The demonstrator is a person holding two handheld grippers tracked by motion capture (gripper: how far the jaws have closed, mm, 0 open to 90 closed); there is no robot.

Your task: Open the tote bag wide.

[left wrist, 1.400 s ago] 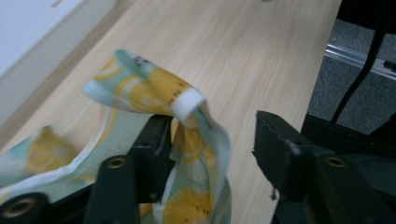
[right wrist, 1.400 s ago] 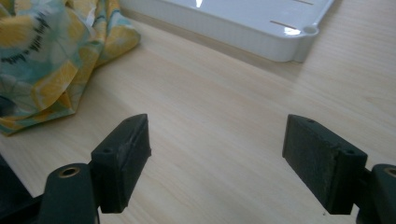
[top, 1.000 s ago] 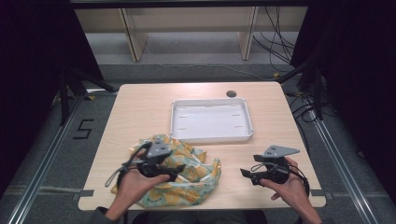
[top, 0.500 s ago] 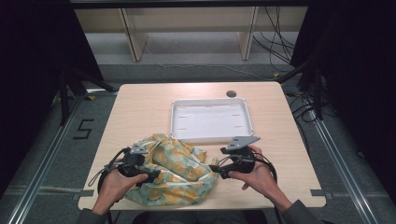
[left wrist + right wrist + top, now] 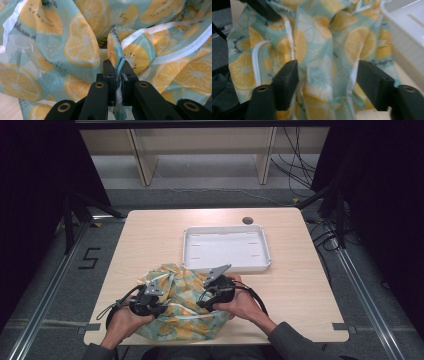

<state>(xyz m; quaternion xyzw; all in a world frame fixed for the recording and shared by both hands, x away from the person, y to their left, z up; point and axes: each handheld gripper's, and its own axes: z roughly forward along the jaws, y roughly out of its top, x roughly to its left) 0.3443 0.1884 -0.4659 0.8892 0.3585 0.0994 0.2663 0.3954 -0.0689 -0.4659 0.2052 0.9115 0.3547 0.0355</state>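
While left claw [image 5: 119,75] pinches lemon-print cloth [image 5: 185,305] hem, with right claw [image 5: 327,82], spread and just closing around a fold, pinch firmly at 3 o'clock.

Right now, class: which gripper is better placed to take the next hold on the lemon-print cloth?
The right. The left gripper is already shut on a fold of the lemon-print cloth. The right gripper has just been closing but stands open, cloth bunched between its jaws, beside the white tray.
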